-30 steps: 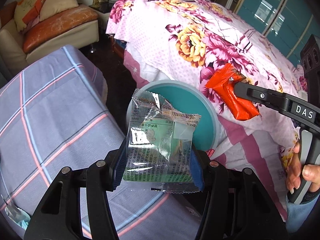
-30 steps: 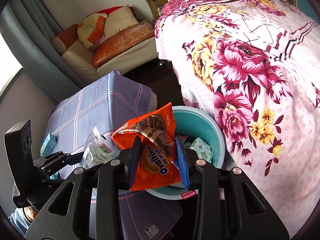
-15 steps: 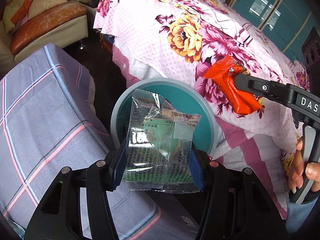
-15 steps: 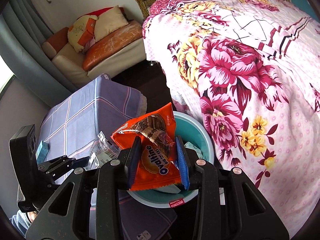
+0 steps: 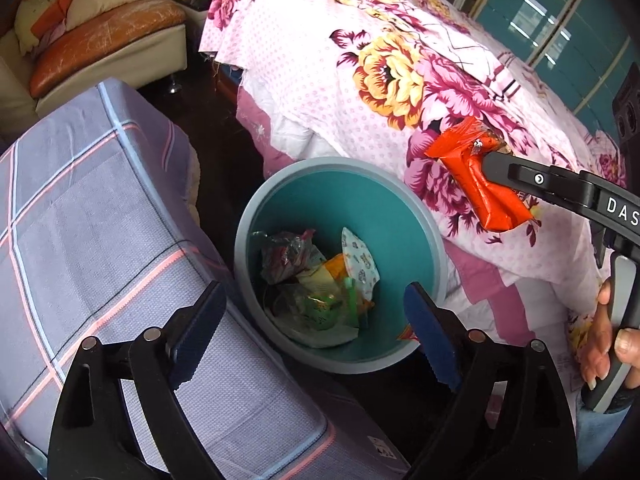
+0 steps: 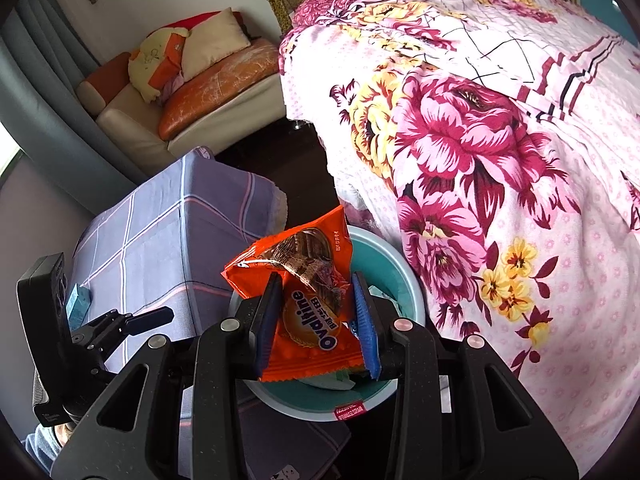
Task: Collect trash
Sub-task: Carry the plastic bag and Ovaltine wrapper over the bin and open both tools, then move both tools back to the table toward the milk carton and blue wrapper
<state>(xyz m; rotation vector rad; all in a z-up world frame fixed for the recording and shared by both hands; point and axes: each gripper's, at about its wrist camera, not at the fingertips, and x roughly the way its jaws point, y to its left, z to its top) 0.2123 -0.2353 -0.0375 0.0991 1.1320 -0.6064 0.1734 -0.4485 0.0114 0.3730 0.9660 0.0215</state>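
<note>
Right wrist view: orange Ovaltine wrapper [image 6: 310, 300] is pinched between the blue pads of the right claw [image 6: 316, 320], hanging just above the near rim of the teal bin [image 6: 404, 276], between the floral bed [image 6: 500, 160] on the right and the checked table [image 6: 160, 232] on the left.

Left claw [image 5: 316, 320] is spreading, nothing between its pads, poised over the bin mouth.

Risks, judged: the wrapper is light and crumpled; released this near the rim, it may catch the edge or drift to the floor. It may also cling to one pad.

Count: one bin, two claws, one wrapper held, several crumpled wrappers [image 5: 320, 280] inside the bin; exact number unclear.
</note>
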